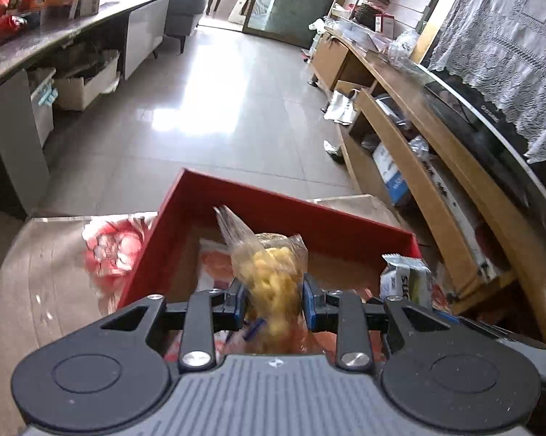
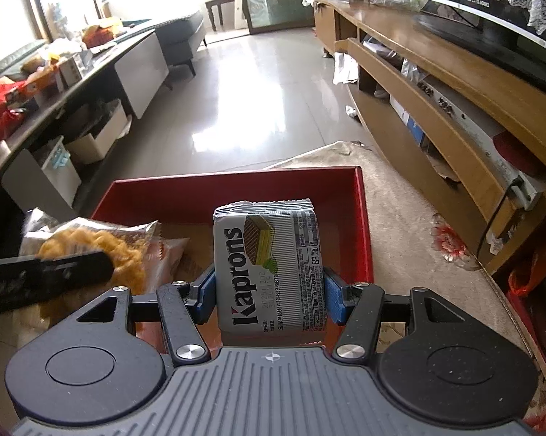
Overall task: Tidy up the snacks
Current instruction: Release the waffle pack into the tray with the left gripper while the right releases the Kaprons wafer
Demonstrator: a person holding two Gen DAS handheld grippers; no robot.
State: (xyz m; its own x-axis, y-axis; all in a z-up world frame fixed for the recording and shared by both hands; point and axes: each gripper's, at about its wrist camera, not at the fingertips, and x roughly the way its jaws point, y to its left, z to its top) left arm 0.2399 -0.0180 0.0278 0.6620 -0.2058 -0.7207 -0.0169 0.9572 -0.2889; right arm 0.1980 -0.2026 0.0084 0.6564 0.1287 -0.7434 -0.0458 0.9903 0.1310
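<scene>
Left gripper (image 1: 273, 299) clamped on a clear bag of yellow puffs (image 1: 269, 272), jaws nearly closed, held above the red box (image 1: 291, 214) on the beige rug (image 2: 411, 225). Right gripper (image 2: 269, 298) partly open — pads pressed against a silver Kaprons wafer pack (image 2: 269, 269), upright over the same box.

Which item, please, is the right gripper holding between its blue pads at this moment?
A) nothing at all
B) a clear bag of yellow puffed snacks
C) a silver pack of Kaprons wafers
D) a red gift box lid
C: in the right wrist view the right gripper has its blue pads pressed on both sides of the silver Kaprons wafer pack, held above the red box.
</scene>
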